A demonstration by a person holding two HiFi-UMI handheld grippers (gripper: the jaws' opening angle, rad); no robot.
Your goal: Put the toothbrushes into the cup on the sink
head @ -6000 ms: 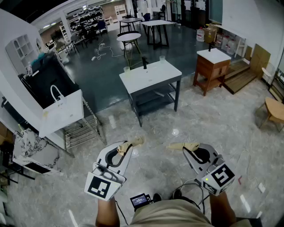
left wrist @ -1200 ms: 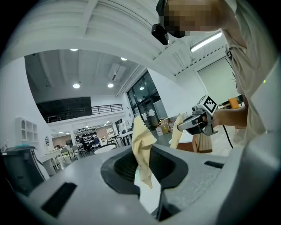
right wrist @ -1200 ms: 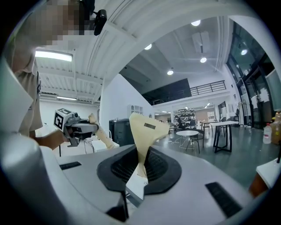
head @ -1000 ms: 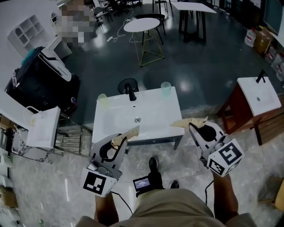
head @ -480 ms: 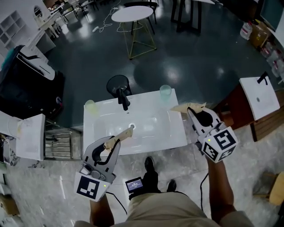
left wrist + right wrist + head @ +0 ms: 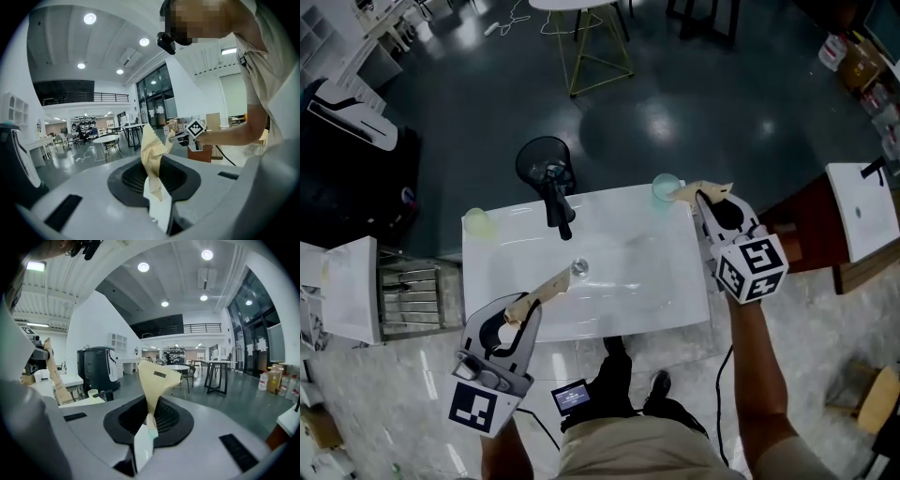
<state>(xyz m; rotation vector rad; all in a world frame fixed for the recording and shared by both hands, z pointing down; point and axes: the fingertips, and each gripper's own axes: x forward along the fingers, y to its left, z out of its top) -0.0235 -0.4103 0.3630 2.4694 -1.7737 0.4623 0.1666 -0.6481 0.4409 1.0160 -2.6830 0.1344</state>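
Note:
A white sink top [image 6: 661, 281] carries a teal cup [image 6: 664, 187] at its back right corner and a yellow-green cup [image 6: 475, 221] at its back left. My right gripper [image 6: 682, 193] hovers with its tan tips at the teal cup's rim. Its jaws are shut on a pale toothbrush handle [image 6: 144, 442] that shows at their base. My left gripper [image 6: 567, 278] reaches over the sink's front, its tip close to the drain [image 6: 579, 267]. It is shut on a white toothbrush handle [image 6: 157, 211]. Both brush heads are hidden.
A black faucet [image 6: 555, 208] stands at the back of the basin, with a black mesh stool [image 6: 544, 159] behind it. A wooden cabinet with a second sink [image 6: 862, 211] stands to the right, and a white shelf unit [image 6: 342, 291] to the left.
The view has closed in over the sink. The right gripper has moved back to the teal cup's rim. The left gripper has dropped toward the sink's front edge. Both grips are unchanged.

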